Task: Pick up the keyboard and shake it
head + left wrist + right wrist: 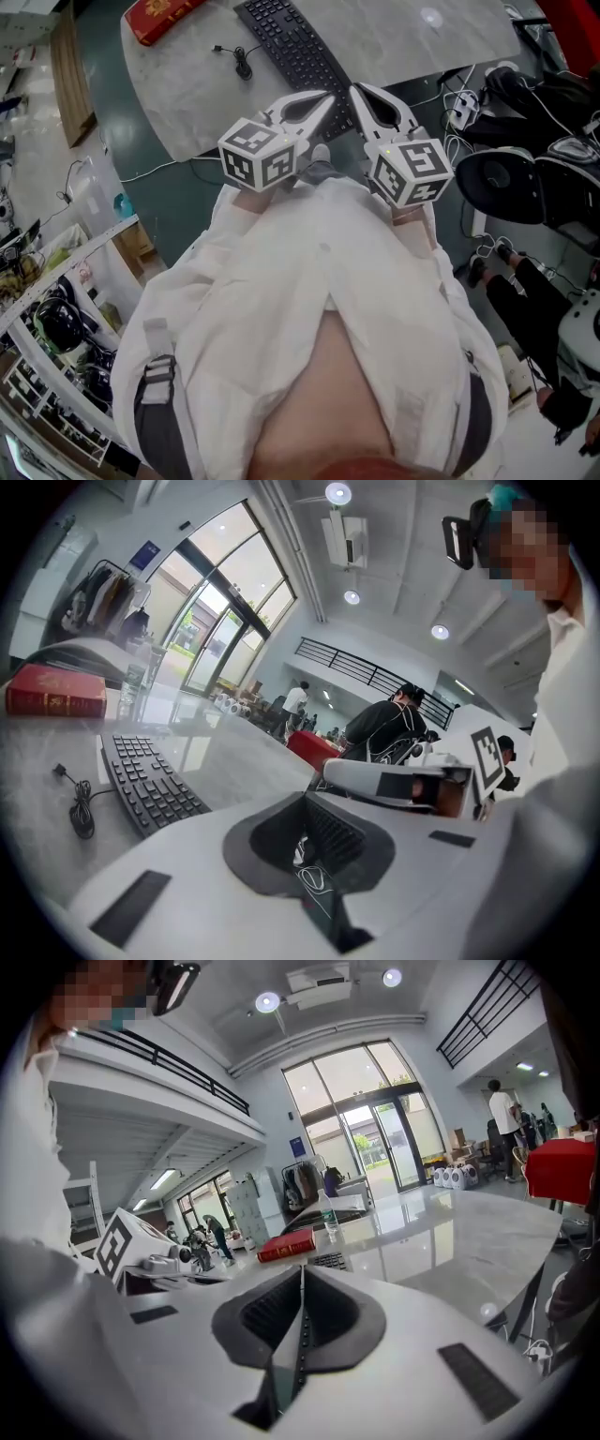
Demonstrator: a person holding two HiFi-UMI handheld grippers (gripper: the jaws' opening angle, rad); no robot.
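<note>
The keyboard (295,47) lies diagonally at top centre on the marble table (412,42), its lower end at the table's curved edge. The left gripper (329,97) and right gripper (354,88), jaws pressed together and empty, point at that end. Bare tabletop lies to its right, and a red book (159,17) sits upper left.

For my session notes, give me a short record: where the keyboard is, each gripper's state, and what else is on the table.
keyboard: black, lying flat on the grey table, untouched
left gripper: shut, empty, in the air near the keyboard's near end
right gripper: shut, empty, beside the left gripper
also there: red book, black cable
stage: pick-up not yet begun
</note>
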